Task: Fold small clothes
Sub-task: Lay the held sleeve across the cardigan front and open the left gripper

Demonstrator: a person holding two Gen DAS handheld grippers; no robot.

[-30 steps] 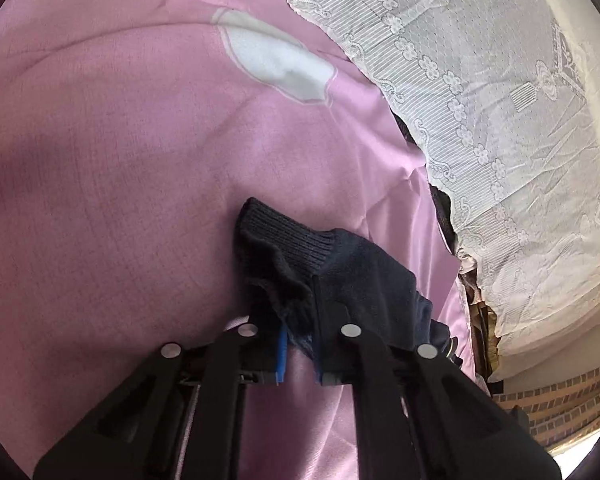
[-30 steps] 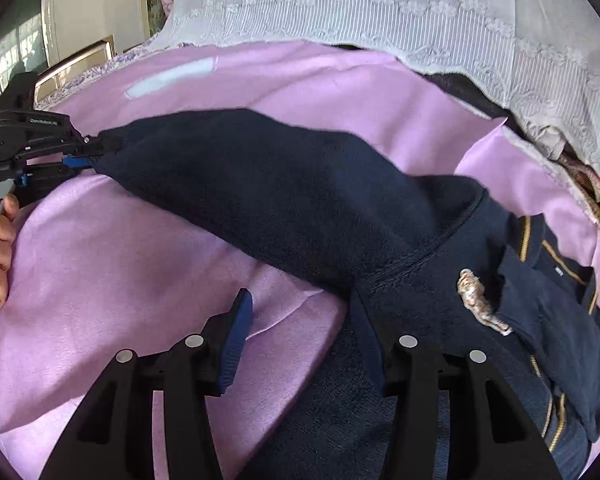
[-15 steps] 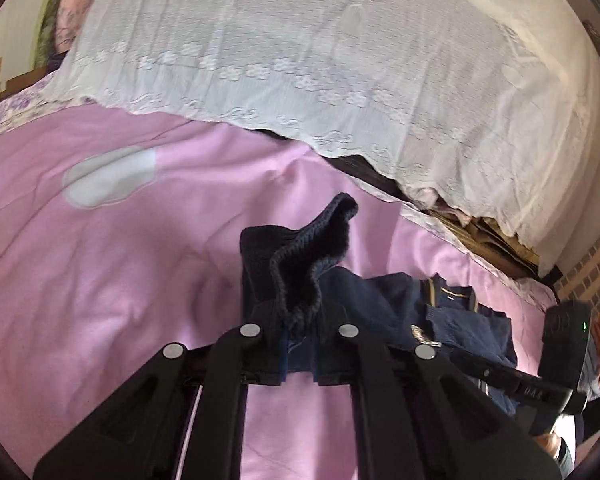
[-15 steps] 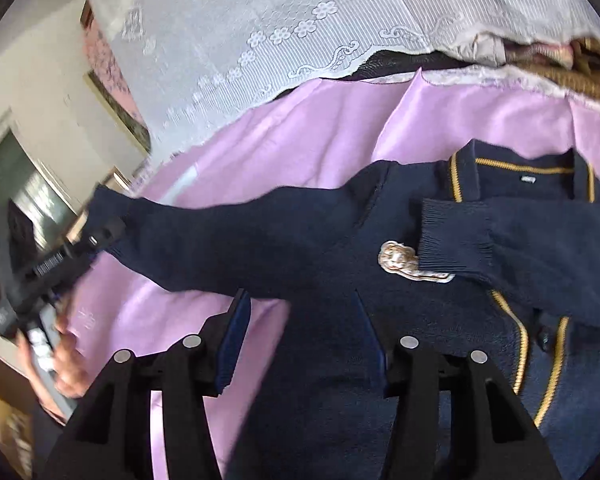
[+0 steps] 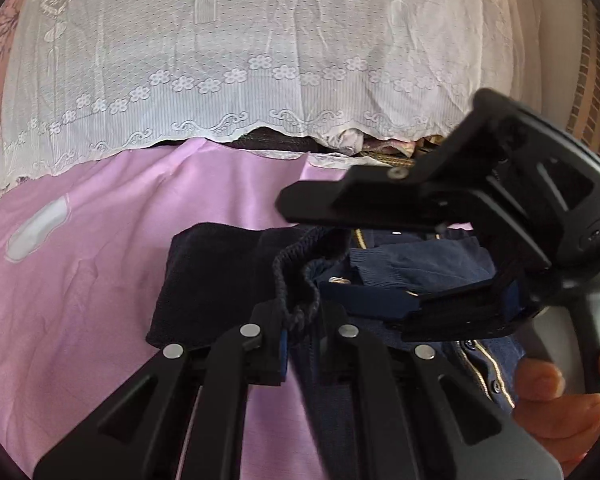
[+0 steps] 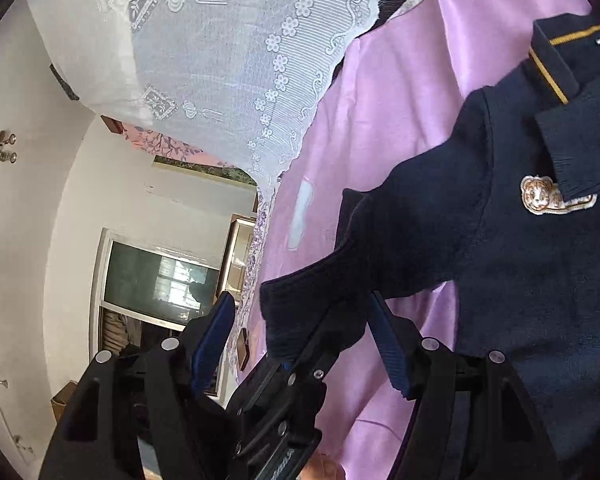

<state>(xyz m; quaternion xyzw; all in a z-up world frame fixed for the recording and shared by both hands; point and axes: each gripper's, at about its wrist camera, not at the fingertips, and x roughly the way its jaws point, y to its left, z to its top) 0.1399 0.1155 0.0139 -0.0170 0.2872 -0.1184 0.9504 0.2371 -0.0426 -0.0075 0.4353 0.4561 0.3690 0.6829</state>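
Observation:
A navy knit cardigan (image 6: 520, 280) with a gold-striped collar and a lion badge (image 6: 548, 200) lies on the pink sheet (image 6: 400, 100). My left gripper (image 5: 302, 320) is shut on the ribbed cuff of one sleeve (image 5: 220, 272) and holds it over the cardigan's body. In the right wrist view the left gripper (image 6: 324, 328) and that cuff (image 6: 300, 308) sit between my right gripper's fingers. My right gripper (image 6: 300, 312) is rolled on its side. Its jaws are opening and the pads press on nothing. The other sleeve (image 6: 572, 152) lies folded across the chest.
A white lace cloth (image 5: 260, 60) hangs over a pile along the far side of the pink sheet (image 5: 80, 300). A person's hand (image 5: 560, 400) grips the right gripper's handle. A dark window (image 6: 160, 284) and a white wall lie beyond the bed's edge.
The left gripper has carried the sleeve cuff across the sheet onto the cardigan, right up to the right gripper. Both grippers have rolled. The right jaws stand slightly wider.

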